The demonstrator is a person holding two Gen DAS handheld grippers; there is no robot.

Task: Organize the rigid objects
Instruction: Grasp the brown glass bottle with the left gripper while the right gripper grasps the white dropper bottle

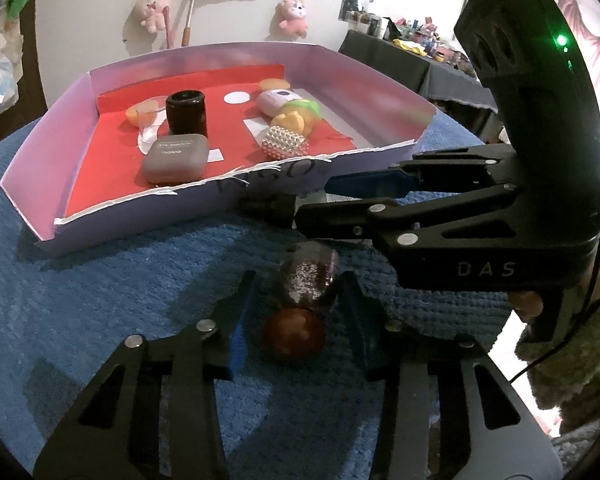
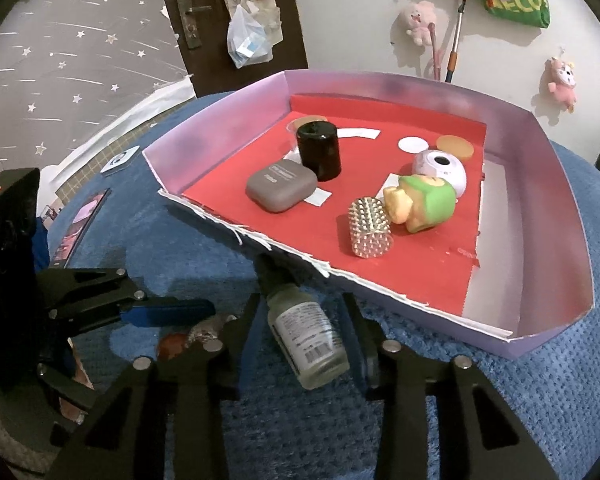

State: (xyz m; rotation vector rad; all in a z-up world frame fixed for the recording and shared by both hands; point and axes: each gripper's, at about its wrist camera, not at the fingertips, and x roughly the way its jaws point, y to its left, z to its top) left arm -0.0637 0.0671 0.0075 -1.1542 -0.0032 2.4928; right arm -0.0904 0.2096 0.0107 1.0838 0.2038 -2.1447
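The left gripper point(image 1: 296, 320) straddles a small brown glass bottle with a rounded reddish cap point(image 1: 306, 298) that lies on its side on the blue textured cloth point(image 1: 120, 300), near the front wall of the lilac cardboard tray point(image 1: 228, 196). Its blue-padded fingers point(image 1: 238, 340) stand close on either side of the bottle, but a sliver of cloth shows at each flank, so they do not press it.

The right gripper point(image 2: 302, 334) likewise brackets a clear glass bottle with a white printed label and dark cap point(image 2: 308, 332), which lies tilted on the cloth with its cap toward the tray's torn front edge. Its pads appear just clear of the glass.

Inside the tray, on red paper lining point(image 2: 380, 248), sit a grey rounded case point(image 2: 282, 190), a black cylindrical jar point(image 2: 319, 151), a silver studded cylinder point(image 2: 370, 228), a green and yellow squishy toy point(image 2: 422, 202) and a white rounded device point(image 2: 440, 168).
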